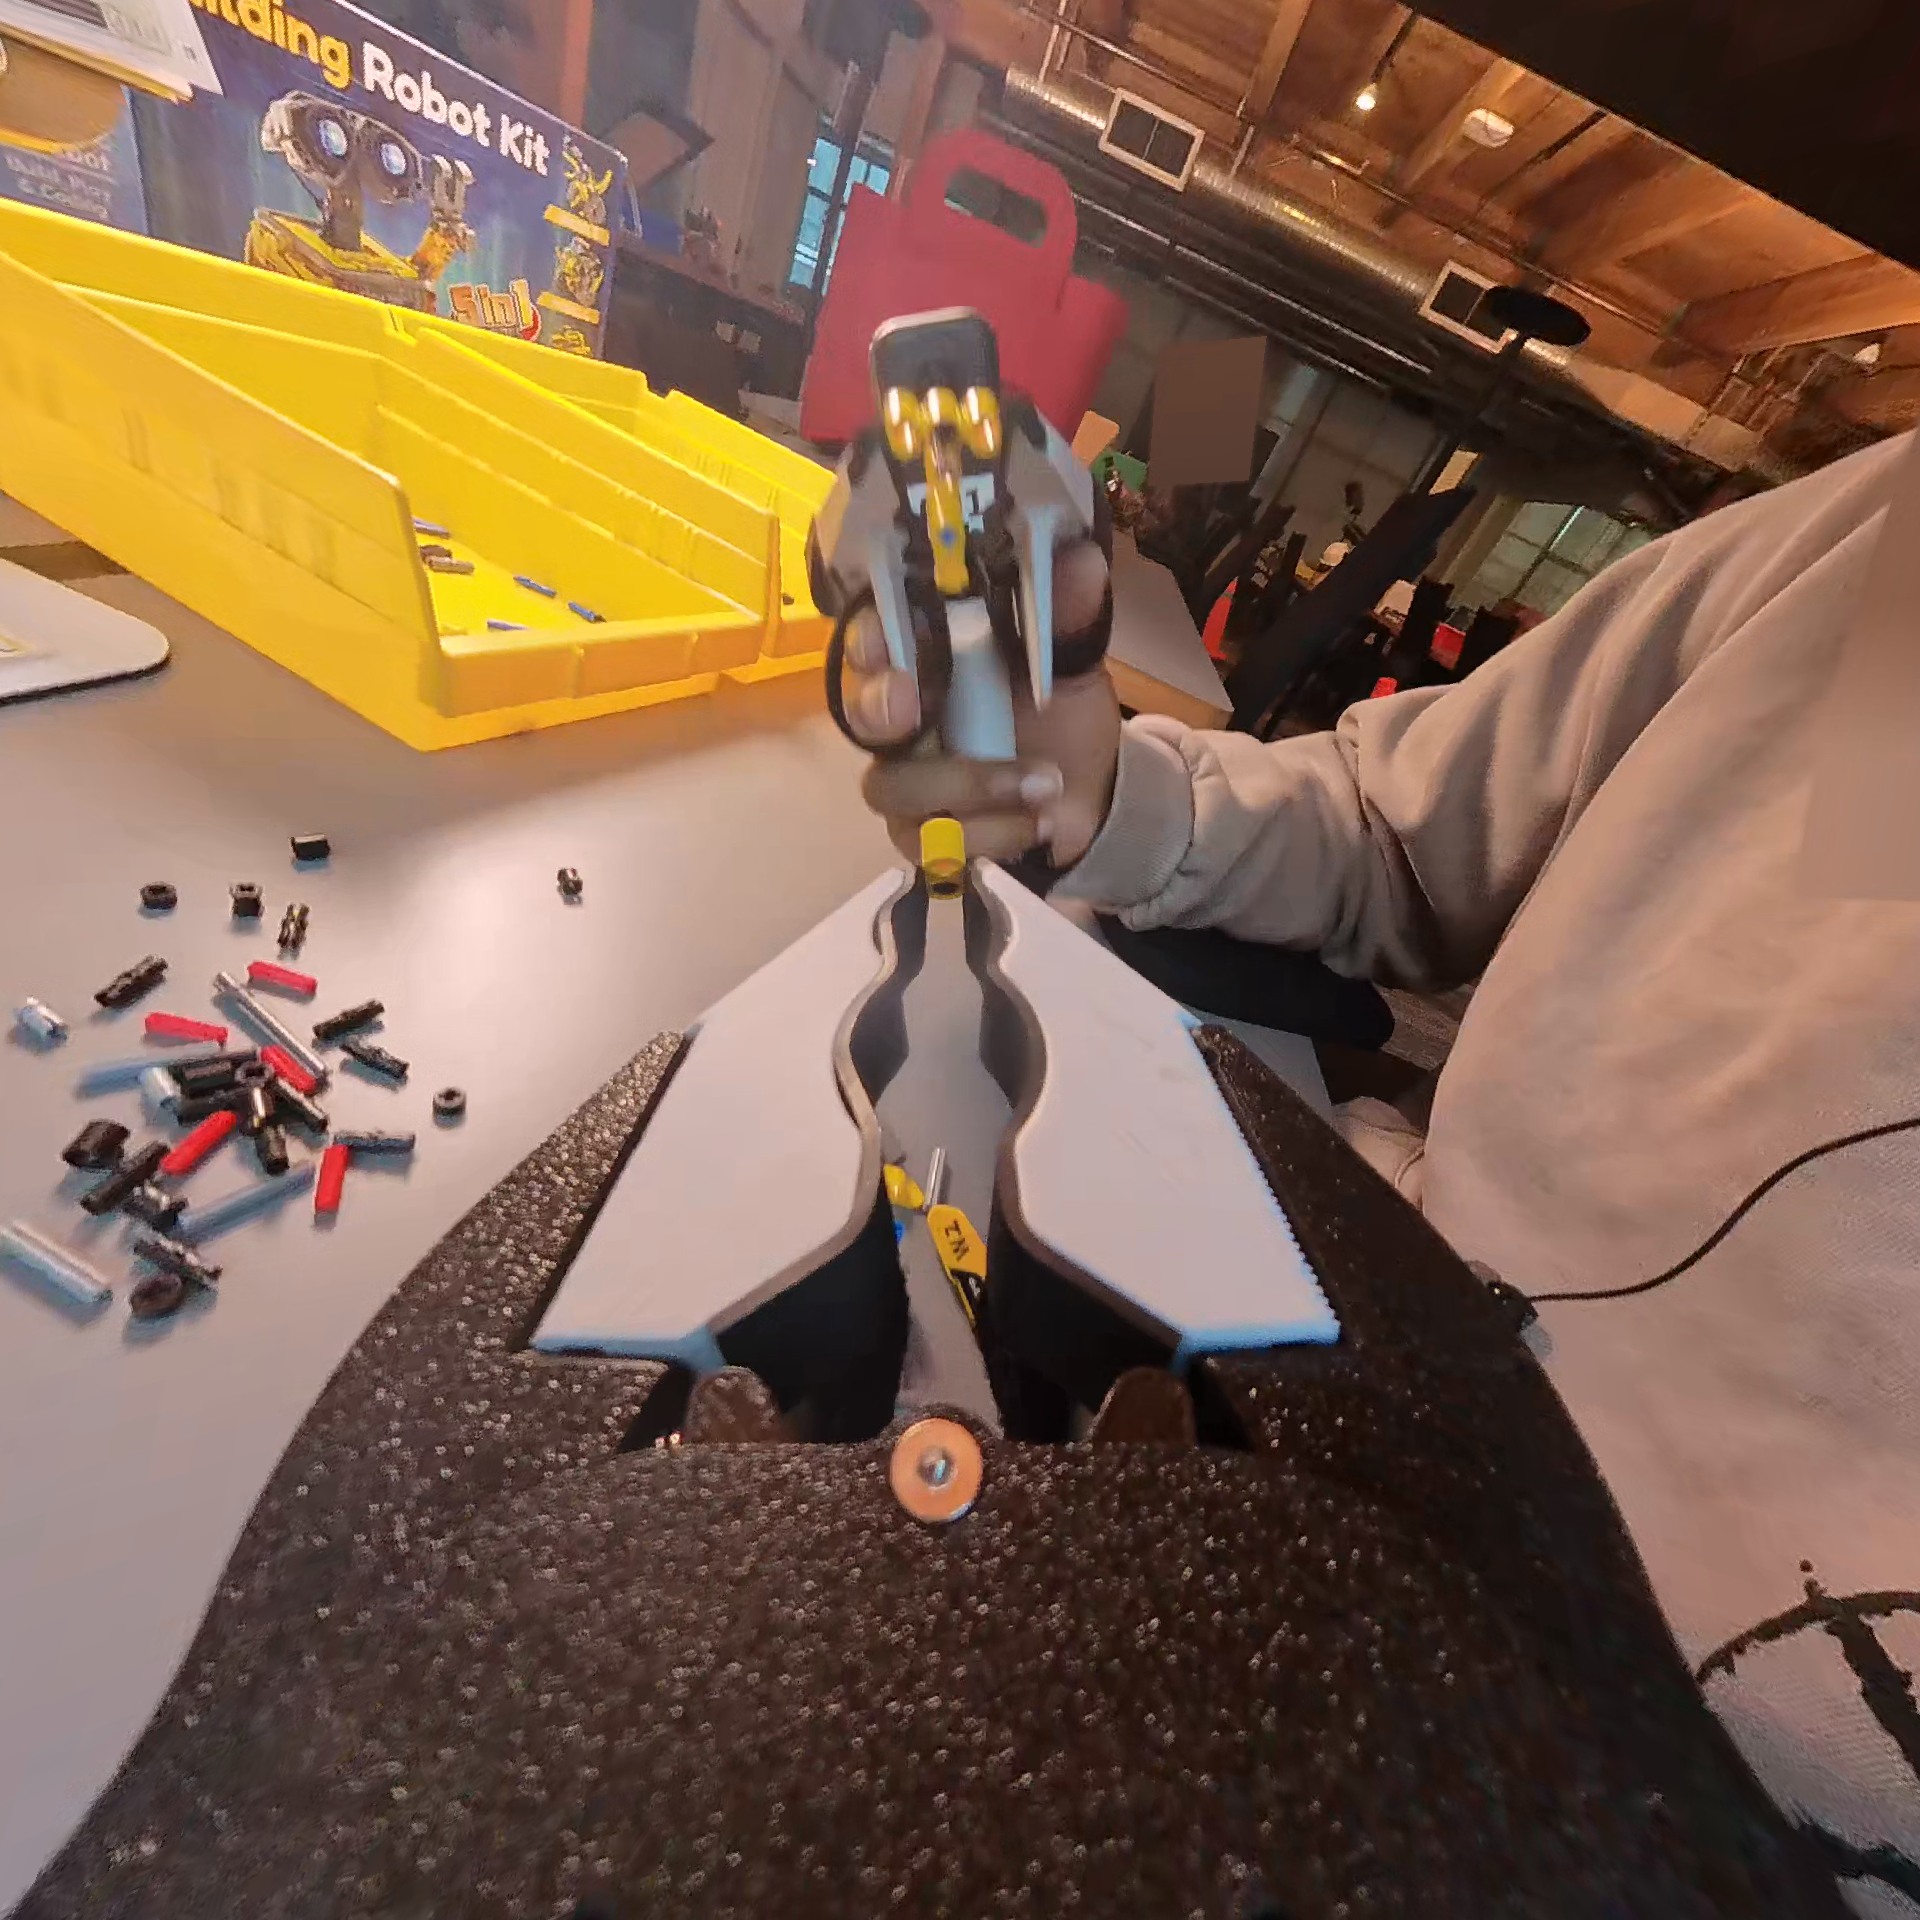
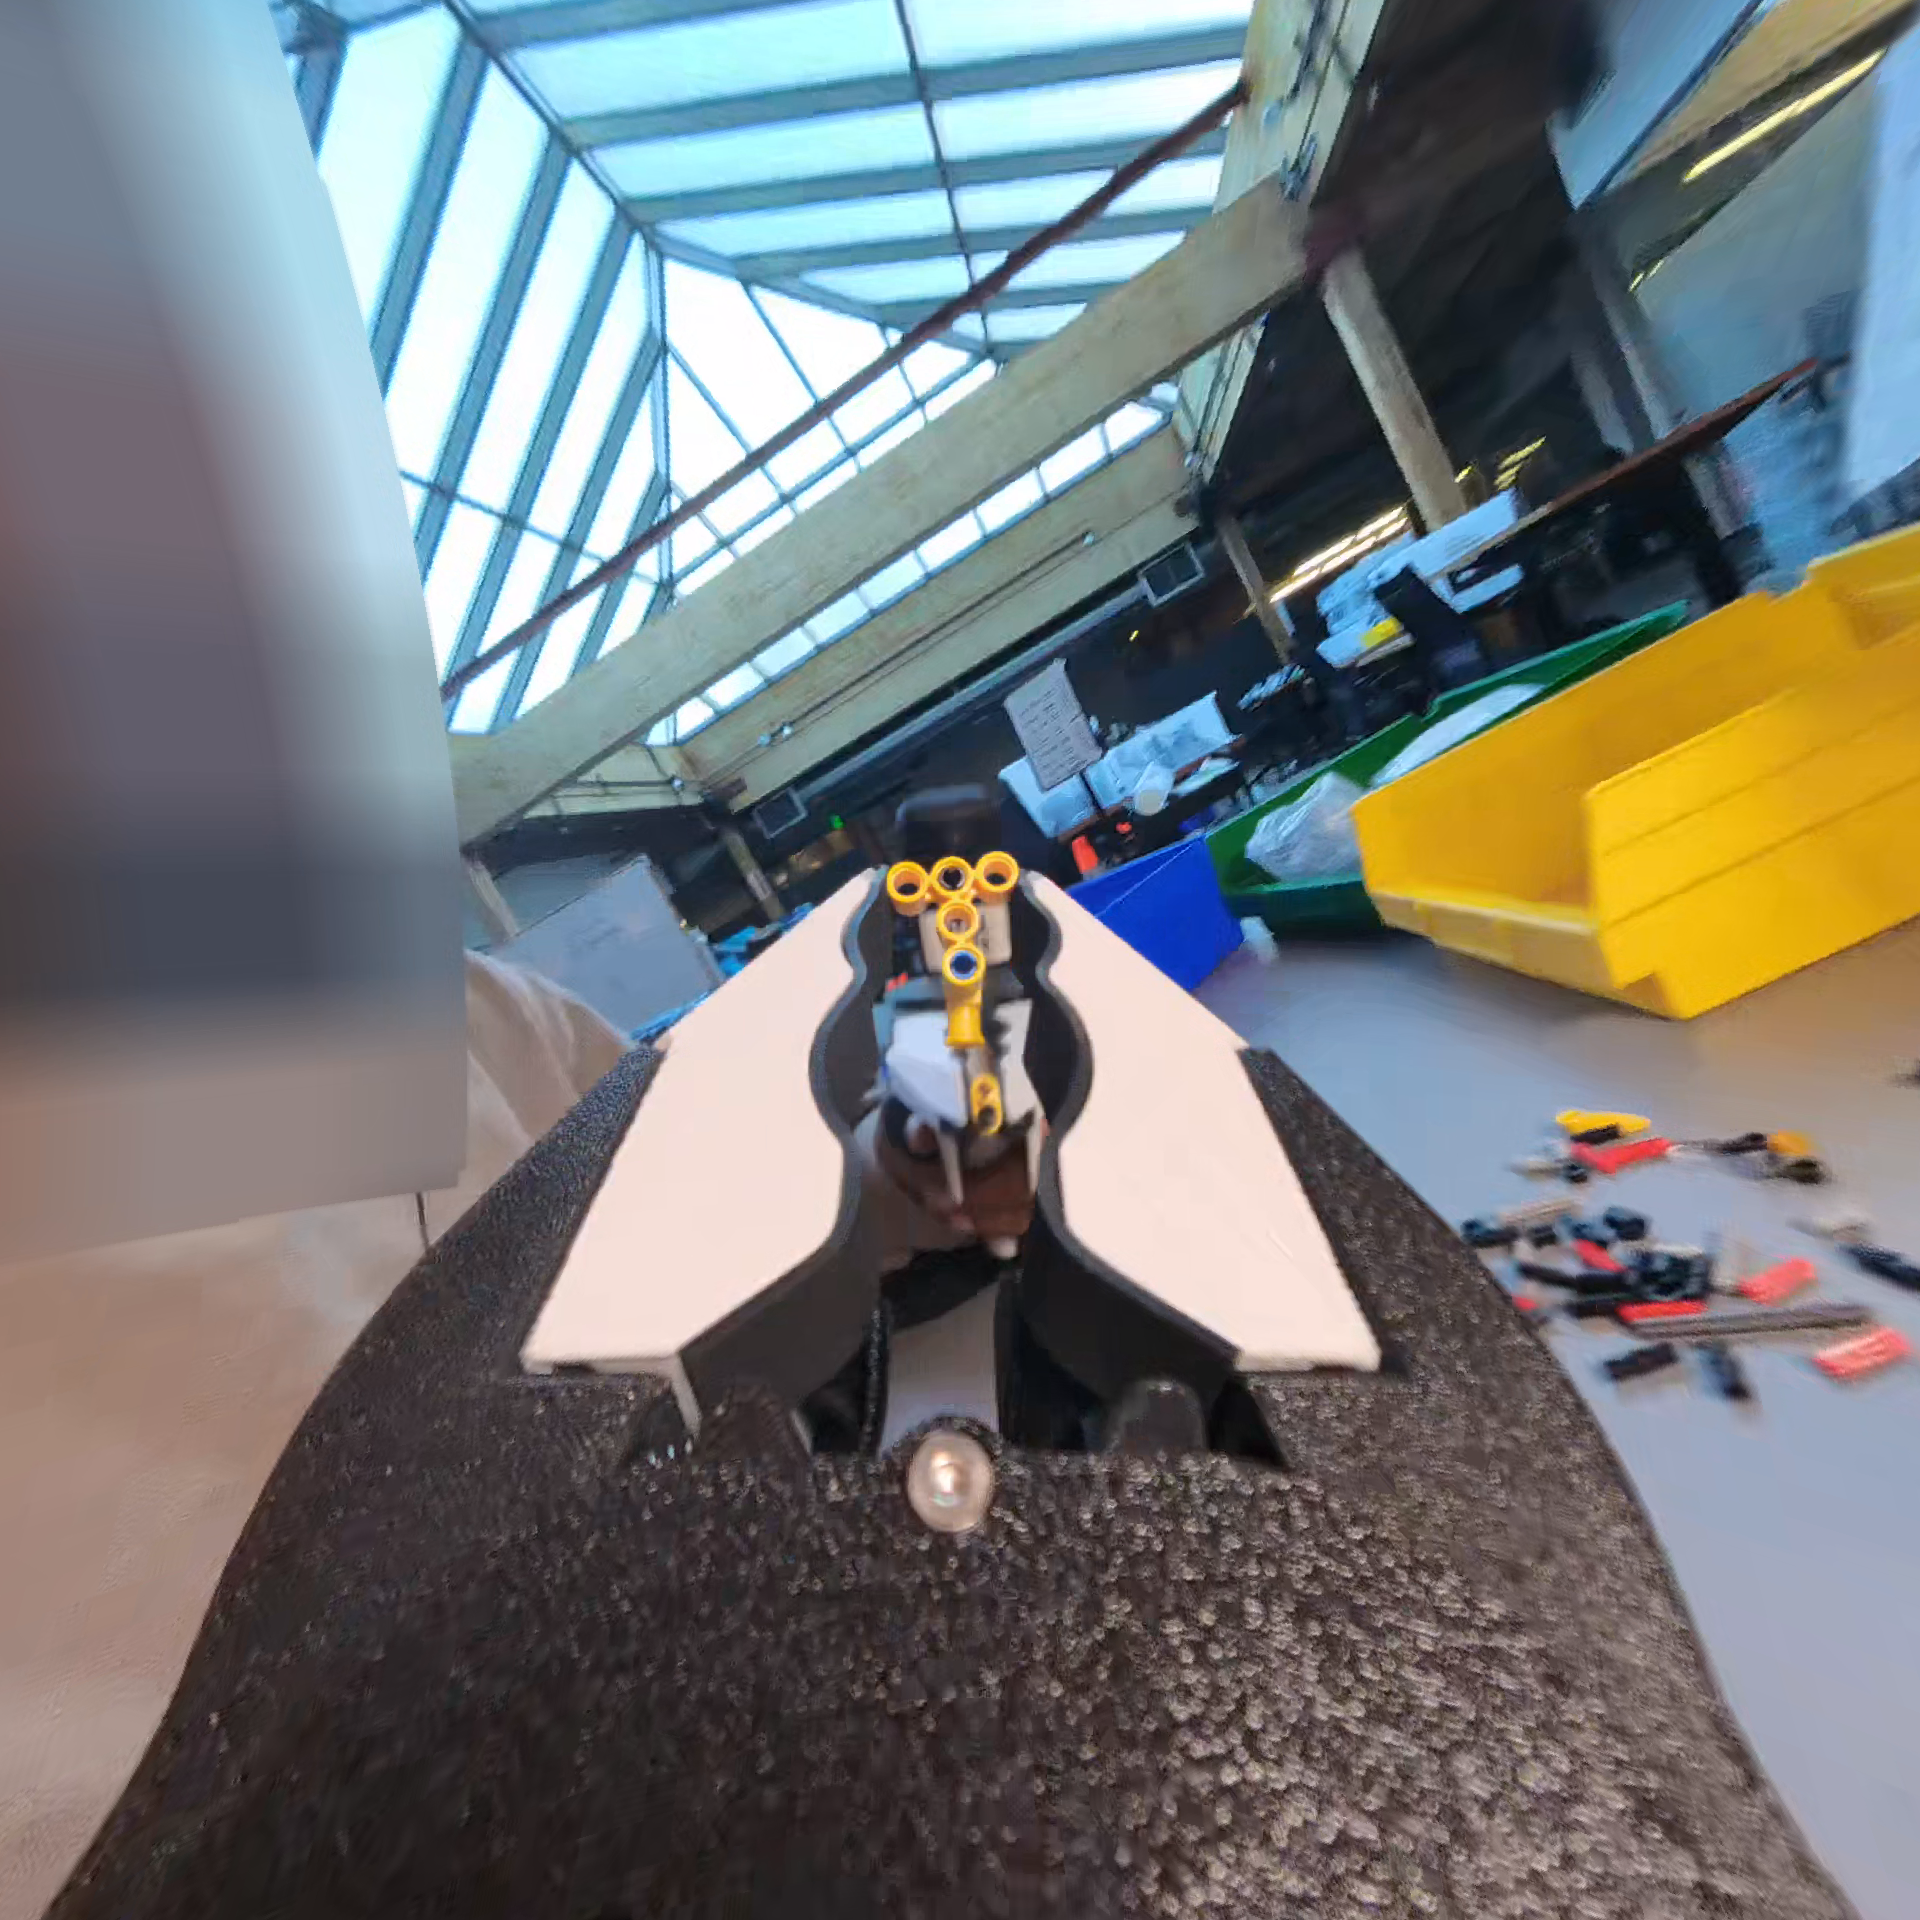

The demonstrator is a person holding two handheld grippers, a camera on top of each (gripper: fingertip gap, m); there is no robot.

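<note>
Up close, the left gripper (image 1: pixel 941 881) pinches a small yellow connector piece (image 1: pixel 942 855) between its fingertips, jaws narrow around it. Facing it, raised above the grey table (image 1: pixel 582 821), the right gripper (image 1: pixel 948 540) shows in the left wrist view, held in a person's hand (image 1: pixel 997 748) with a beige sleeve (image 1: pixel 1351 831). In the right wrist view that right gripper (image 2: pixel 952 883) clamps a yellow T-shaped beam (image 2: pixel 956 914) with round holes, its jaws closed narrow on it, a blue pin in 1 hole. Loose black, red and grey pieces (image 1: pixel 218 1101) lie scattered on the table to the left, well apart from both grippers. Behind them sits a yellow divided bin (image 1: pixel 312 499), a few small parts inside, and a blue kit box (image 1: pixel 416 187) stands beyond it.
</note>
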